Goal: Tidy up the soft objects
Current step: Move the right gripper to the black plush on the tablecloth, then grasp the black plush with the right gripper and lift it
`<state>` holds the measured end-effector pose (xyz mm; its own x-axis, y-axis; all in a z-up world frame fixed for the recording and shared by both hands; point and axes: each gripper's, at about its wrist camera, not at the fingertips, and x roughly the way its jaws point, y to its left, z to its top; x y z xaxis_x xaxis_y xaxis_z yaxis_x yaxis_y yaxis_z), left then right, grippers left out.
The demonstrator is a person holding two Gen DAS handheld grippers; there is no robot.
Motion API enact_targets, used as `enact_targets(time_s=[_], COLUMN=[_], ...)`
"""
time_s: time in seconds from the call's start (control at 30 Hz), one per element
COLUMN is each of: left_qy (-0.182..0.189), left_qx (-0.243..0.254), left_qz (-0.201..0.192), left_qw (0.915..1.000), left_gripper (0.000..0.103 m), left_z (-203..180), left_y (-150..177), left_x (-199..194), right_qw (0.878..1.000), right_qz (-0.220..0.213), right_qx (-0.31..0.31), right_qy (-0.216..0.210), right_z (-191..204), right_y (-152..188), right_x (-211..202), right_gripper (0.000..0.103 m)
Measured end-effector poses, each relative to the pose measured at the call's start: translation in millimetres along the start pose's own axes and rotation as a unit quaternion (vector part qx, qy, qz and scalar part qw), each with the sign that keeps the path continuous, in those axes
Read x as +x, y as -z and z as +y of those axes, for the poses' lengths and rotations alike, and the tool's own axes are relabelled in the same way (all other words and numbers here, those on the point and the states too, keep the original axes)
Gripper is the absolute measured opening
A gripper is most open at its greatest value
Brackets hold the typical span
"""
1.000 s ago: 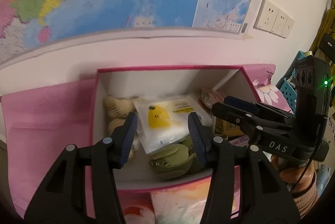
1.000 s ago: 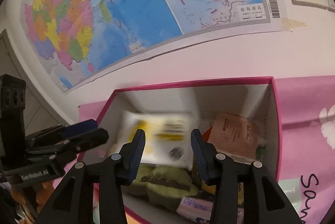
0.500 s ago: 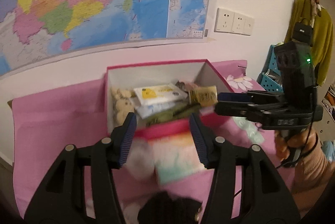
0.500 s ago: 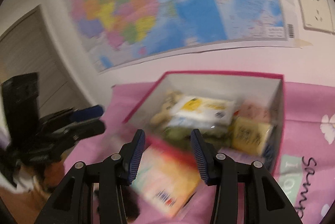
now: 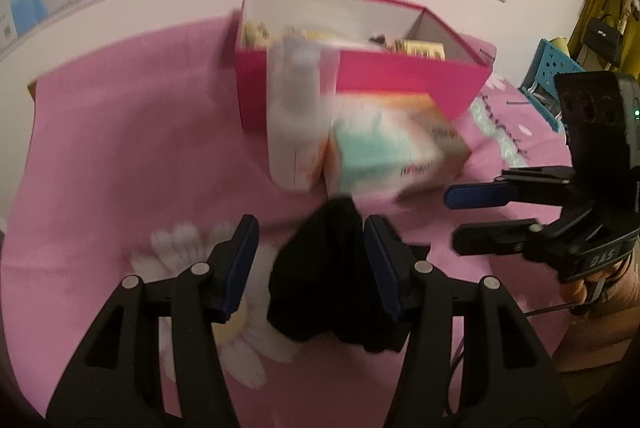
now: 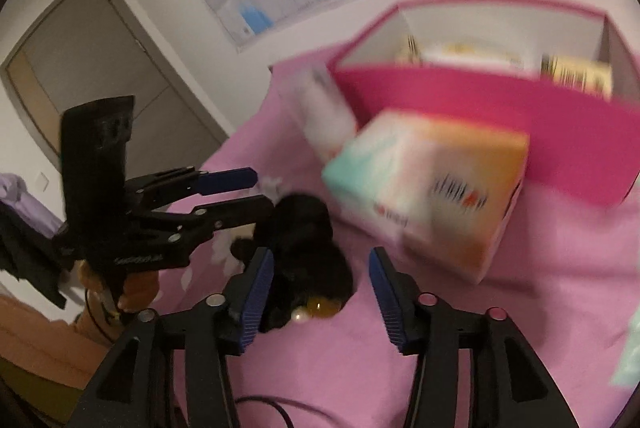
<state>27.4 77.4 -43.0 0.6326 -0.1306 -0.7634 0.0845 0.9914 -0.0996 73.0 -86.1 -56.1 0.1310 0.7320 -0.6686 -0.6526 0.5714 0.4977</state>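
Black soft bundle sits right at both sets of fingers, left gripper nearer.

In the left wrist view the left gripper [image 5: 310, 268] has its fingers spread with the black soft item [image 5: 324, 268] directly between and just below them, not pinched; long axis looks to run away from the fingers toward the pastel tissue pack [image 5: 384, 152], though blur makes that unsure. In the right wrist view the right gripper [image 6: 320, 292] is opening, nothing pressed; the bundle [image 6: 304, 248] lies by its left finger [image 6: 258, 292], off-centre, so it needs a shift leftward to straddle it. Tissue pack lies ahead-right of those fingers, touching or just beside the pink box [image 6: 480, 108], which lies beyond on the pink cloth [image 6: 440, 368].
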Motion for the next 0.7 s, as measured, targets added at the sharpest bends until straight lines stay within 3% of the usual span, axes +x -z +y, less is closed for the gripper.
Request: enact_targets(time_s=[0.47, 0.57, 0.63, 0.7], left_qy=[0.006, 0.014, 0.018, 0.023], left_qx=[-0.009, -0.015, -0.018, -0.02], left_qz=[0.02, 0.025, 0.027, 0.029], left_qw=[0.9997, 0.9995, 0.9993, 0.9991], left_gripper=[0.057, 0.057, 0.057, 0.057], left_z=[1, 4, 7, 8], left_y=[18, 20, 21, 22], left_x=[7, 10, 11, 11], right_qw=[1.0, 1.0, 1.0, 1.0], right_qz=[0.019, 0.016, 0.015, 0.012], right_qx=[0.011, 0.006, 0.006, 0.004], right_qy=[0.01, 0.021, 0.023, 0.021], right_z=[9, 10, 8, 6], right_y=[1, 3, 5, 6], right_x=[38, 39, 36, 33], right_gripper=[0.053, 0.041, 0.027, 0.022])
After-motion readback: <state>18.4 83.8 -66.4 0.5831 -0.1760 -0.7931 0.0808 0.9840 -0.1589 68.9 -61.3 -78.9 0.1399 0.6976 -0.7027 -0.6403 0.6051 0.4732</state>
